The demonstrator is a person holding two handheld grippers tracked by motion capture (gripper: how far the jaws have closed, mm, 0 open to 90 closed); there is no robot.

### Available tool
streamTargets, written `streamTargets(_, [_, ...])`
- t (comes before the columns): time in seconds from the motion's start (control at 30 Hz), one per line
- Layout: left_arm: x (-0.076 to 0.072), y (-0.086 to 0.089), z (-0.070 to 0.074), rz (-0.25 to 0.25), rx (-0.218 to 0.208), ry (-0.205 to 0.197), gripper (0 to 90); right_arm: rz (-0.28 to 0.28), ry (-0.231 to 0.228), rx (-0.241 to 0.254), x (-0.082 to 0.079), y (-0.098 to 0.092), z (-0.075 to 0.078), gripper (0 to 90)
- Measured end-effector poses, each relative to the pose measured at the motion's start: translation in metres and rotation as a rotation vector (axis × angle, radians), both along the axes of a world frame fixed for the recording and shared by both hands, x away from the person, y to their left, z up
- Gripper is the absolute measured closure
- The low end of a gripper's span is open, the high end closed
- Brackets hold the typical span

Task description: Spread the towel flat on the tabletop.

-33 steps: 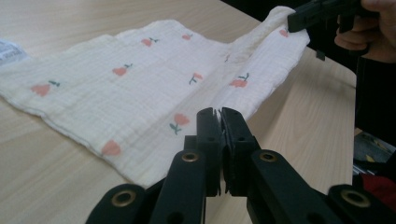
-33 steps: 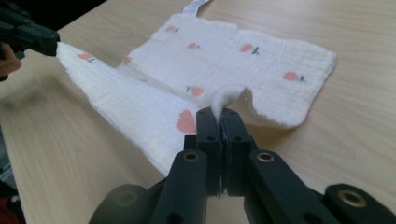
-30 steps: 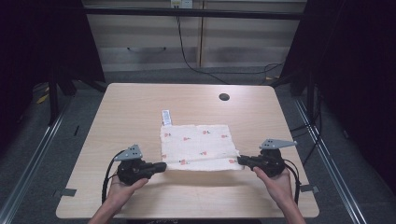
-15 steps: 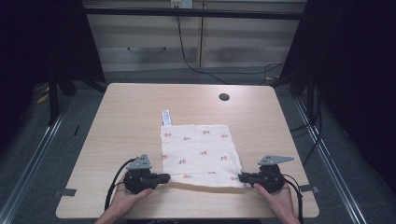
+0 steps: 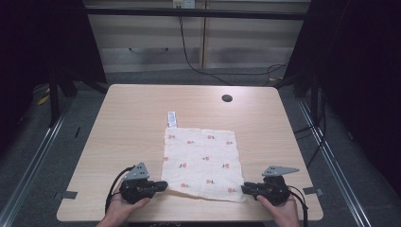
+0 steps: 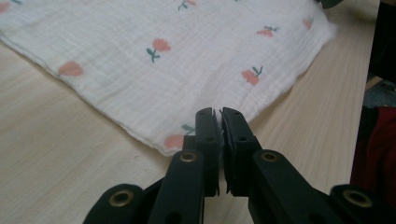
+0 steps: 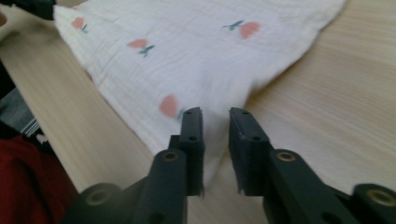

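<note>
Your left tongs (image 6: pixel 219 122) are clenched, jaws pressed together on the near left corner of the cloth (image 6: pixel 187 70); the corner's hem runs in under the tips. In the high view the left tongs (image 5: pixel 161 185) lie low at the near edge of the surface (image 5: pixel 132 123), your hand behind them.

Your right tongs (image 7: pixel 215 122) are released: the jaws have just been opening, and a clear gap stands between them. The cloth's near right corner lies in that gap, resting on the surface, pads not pressing it. In the high view the right tongs (image 5: pixel 246 189) sit at that corner, level with the left pair.

The cloth (image 5: pixel 201 158), white with small red flowers, lies spread flat on the near half of the surface, roughly square, its near edge between the two tongs. A white tag (image 5: pixel 172 119) sticks out from its far left corner. A dark round hole (image 5: pixel 227 98) sits in the surface well beyond the cloth, toward the far right.
</note>
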State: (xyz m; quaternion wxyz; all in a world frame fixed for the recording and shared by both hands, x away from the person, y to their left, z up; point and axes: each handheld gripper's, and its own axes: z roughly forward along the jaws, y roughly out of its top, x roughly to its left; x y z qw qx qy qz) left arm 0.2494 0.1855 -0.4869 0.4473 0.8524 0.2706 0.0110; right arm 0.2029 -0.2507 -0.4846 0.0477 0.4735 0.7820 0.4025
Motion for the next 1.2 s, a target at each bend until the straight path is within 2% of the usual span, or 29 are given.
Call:
streamTargets(0.03, [0.001,0.002,0.001,0.008,-0.016,0.01,77.1,-0.011,-0.019,0.015,0.003,-0.006,0.005,70.7])
streamTargets(0.07, [0.0,0.004,0.002,0.015,-0.035,0.025,77.1,-0.011,-0.019,0.015,0.003,-0.006,0.005,70.7])
streamTargets(0.13, [-0.001,0.008,0.004,0.006,-0.044,0.018,75.8,-0.025,-0.042,0.033,0.008,-0.01,0.011,70.7])
streamTargets(0.2, [0.0,0.011,0.007,0.001,-0.058,0.017,74.6,-0.018,-0.069,0.031,0.015,-0.01,0.017,70.6])
streamTargets(0.3, [0.019,0.008,0.014,0.033,-0.074,-0.006,74.1,0.001,-0.091,0.014,0.037,0.0,0.02,72.3])
streamTargets(0.43, [0.057,0.002,0.015,0.109,-0.087,-0.011,77.2,0.026,-0.09,0.013,0.067,0.014,0.017,73.0])
streamTargets(0.47, [0.057,0.002,0.015,0.109,-0.087,-0.011,78.5,0.026,-0.09,0.013,0.067,0.014,0.017,73.0])
streamTargets(0.5, [0.067,0.0,0.014,0.127,-0.077,-0.01,78.5,0.025,-0.089,0.026,0.075,0.017,0.015,73.0])
streamTargets(0.57, [0.079,-0.004,0.009,0.131,-0.067,0.013,79.2,0.014,-0.081,0.028,0.09,0.02,0.01,73.1])
streamTargets(0.7, [0.092,-0.013,-0.006,0.143,0.005,0.043,78.5,0.021,-0.05,-0.015,0.106,0.028,-0.006,73.1])
streamTargets(0.73, [0.092,-0.014,-0.009,0.144,0.01,0.055,78.2,0.024,-0.039,-0.017,0.107,0.029,-0.01,73.1])
streamTargets(0.8, [0.09,-0.017,-0.014,0.125,0.021,0.054,77.7,0.029,-0.032,-0.036,0.107,0.031,-0.015,72.9])
streamTargets(0.87, [0.084,-0.019,-0.018,0.12,0.048,0.023,77.7,0.041,-0.028,-0.045,0.105,0.032,-0.019,72.7])
streamTargets(0.9, [0.082,-0.019,-0.019,0.106,0.053,0.029,76.4,0.048,-0.025,-0.044,0.104,0.034,-0.018,71.0])
streamTargets(0.97, [0.077,-0.017,-0.018,0.088,0.075,0.007,76.5,0.061,-0.024,-0.054,0.102,0.035,-0.017,70.1])
streamTargets(1.07, [0.071,-0.011,-0.019,0.089,0.063,0.004,76.5,0.096,-0.021,-0.073,0.097,0.038,-0.016,69.5])
streamTargets(1.13, [0.065,-0.009,-0.02,0.085,0.05,0.002,76.5,0.103,-0.011,-0.054,0.095,0.036,-0.016,69.2])
streamTargets(1.2, [0.061,-0.008,-0.02,0.077,0.06,-0.002,76.5,0.101,-0.003,-0.021,0.093,0.034,-0.018,68.5])
